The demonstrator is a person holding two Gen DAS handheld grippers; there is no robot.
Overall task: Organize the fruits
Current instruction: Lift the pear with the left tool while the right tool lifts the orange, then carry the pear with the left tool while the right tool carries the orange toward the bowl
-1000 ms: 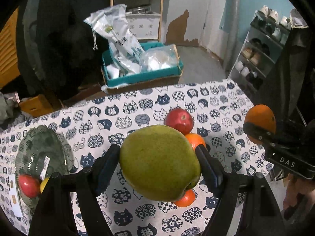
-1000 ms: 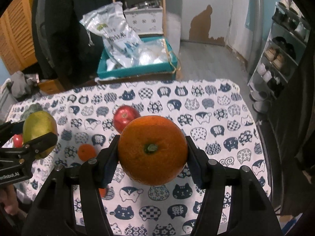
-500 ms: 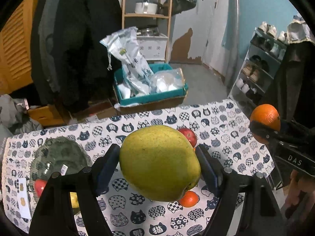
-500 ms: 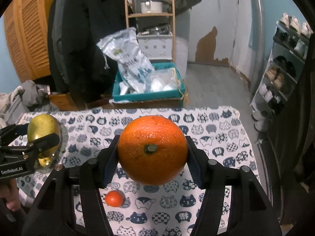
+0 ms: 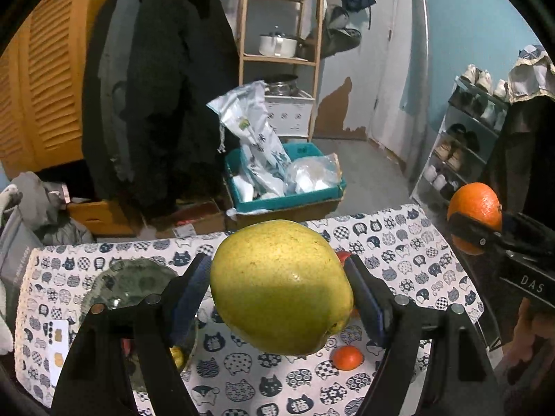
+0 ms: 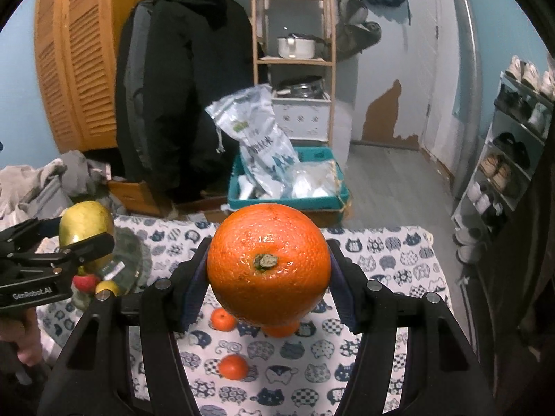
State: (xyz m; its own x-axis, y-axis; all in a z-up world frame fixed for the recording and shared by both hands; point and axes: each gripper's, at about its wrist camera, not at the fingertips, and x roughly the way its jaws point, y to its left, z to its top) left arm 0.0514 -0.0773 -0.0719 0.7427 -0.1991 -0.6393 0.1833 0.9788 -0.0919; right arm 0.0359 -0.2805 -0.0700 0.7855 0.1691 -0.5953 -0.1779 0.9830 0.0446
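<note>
Both grippers have risen since a second ago, so more of the cat-print tablecloth [image 5: 388, 242] shows below. Near its left edge, a glass plate [image 5: 131, 282] holds a red fruit [image 6: 84, 282] and a yellow one [image 6: 107, 287]. Above it, the left gripper [image 5: 281, 291], marked "GenRobot.AI", clamps a green-yellow pear [image 5: 281, 291]. Loose tangerines [image 6: 233, 366] lie mid-cloth. The right gripper [image 6: 269, 270], marked "DAS", clenches a large orange [image 6: 269, 270] over the cloth's right half.
</note>
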